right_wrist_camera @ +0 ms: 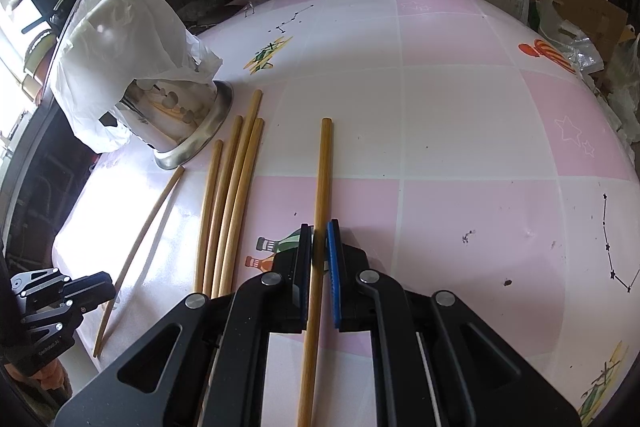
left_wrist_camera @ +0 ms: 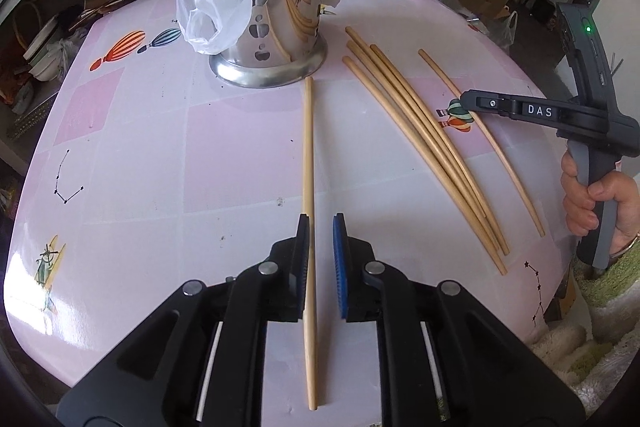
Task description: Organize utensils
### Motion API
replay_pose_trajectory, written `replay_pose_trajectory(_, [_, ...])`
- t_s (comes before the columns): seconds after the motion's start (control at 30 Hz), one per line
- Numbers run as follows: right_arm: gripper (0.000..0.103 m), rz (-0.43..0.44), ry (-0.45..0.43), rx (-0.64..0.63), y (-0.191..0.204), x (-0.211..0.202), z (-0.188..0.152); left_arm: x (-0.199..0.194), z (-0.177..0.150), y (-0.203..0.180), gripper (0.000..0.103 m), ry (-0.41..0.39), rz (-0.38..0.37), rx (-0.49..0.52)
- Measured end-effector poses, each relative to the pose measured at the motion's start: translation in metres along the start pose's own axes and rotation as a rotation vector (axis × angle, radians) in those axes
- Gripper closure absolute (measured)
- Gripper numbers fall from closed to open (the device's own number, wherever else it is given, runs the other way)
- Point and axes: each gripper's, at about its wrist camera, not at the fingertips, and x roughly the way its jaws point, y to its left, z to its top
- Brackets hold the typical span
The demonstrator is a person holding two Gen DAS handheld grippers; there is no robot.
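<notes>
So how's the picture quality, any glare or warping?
Left wrist view: fisheye bends the bunched wooden chopsticks into arcs; glare on the pink tablecloth at left. Right wrist view: window light washes out the cloth near the plastic-covered steel holder.

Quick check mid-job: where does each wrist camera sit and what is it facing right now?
Left wrist: on the left gripper, facing a chopstick and the metal holder; the right gripper and a hand show.
Right wrist: on the right gripper, shut on a chopstick.
Shared: holder, four-chopstick bundle, table.
</notes>
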Motion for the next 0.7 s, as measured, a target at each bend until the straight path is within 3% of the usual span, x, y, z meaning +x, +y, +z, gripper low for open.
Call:
replay_pose_trajectory(0.23, [0.095, 0.0, 0.001, -0.001, 0.0, 0.0, 0.0, 0.001, 0.022, 0.004, 0.089, -0.007, -0.054, -0.017])
replay_pose_trajectory(0.3, [0.095, 0.0, 0.002, -0.001, 0.0, 0.0, 0.0, 0.002, 0.032, 0.002, 0.085, -0.019, -0.047, 0.004])
replay_pose_trajectory(0.7, [0.095, 0.005, 0.007, 0.001, 0.0, 0.002, 0.0, 0.04, 0.077, -0.002, 0.084, 0.009, -0.013, 0.08])
